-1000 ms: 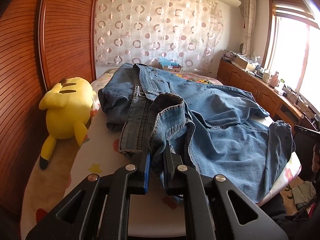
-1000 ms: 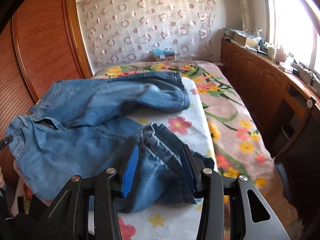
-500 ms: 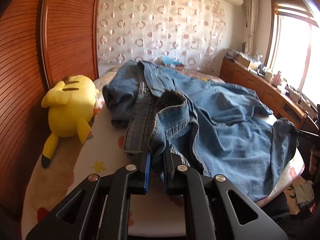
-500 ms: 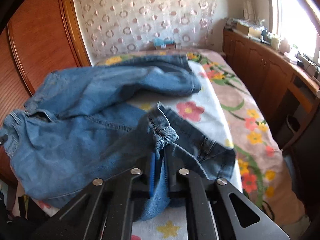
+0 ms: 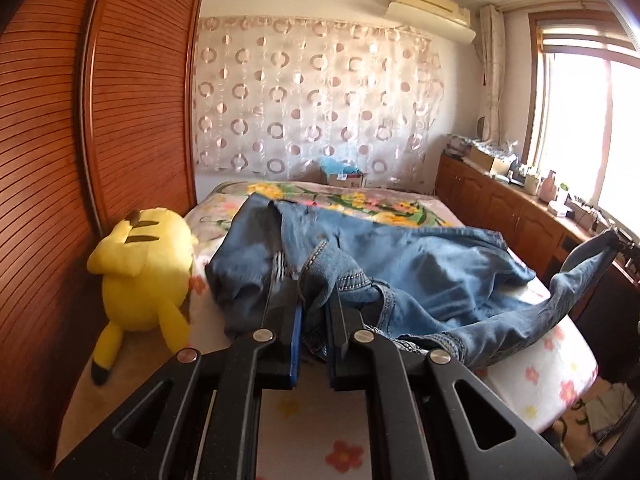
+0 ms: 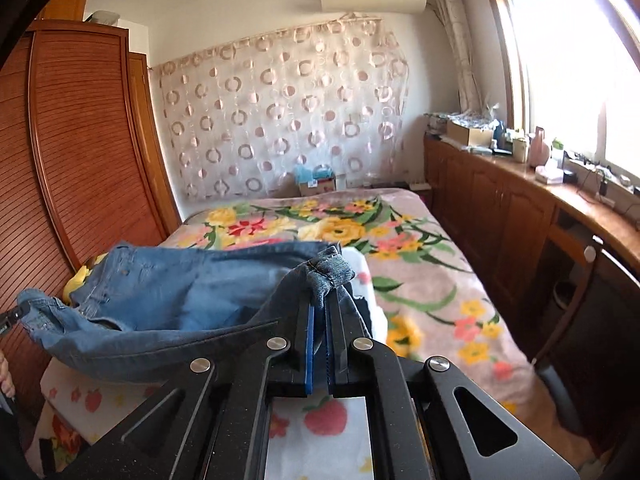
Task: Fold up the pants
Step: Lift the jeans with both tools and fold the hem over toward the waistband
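Spreading across the near end of the bed (image 6: 432,280), the jeans (image 5: 432,280) are the biggest thing in play: blue denim lying rumpled over the flowered bedspread, with both near ends lifted clear of the bed and the middle part sagging onto it. Beside the bed's edge nearest the slatted wooden wardrobe (image 5: 48,160), a yellow plush toy (image 5: 140,268) lies just beside the bunched waistband end of the denim. The left gripper (image 5: 312,316) has its jaws clenched almost together on a thick wad of stitched denim, which bulges up and out past the tips toward the far end of the bed. The right gripper (image 6: 319,312) has its jaws squeezed nearly tight on a hemmed cuff, the rolled hem poking up just beyond the tips while the rest of that leg drapes away toward the wardrobe side of the bed. In the left wrist view, that same leg stretches up off the bed's window-side edge to a taut pinched point at the frame's border.
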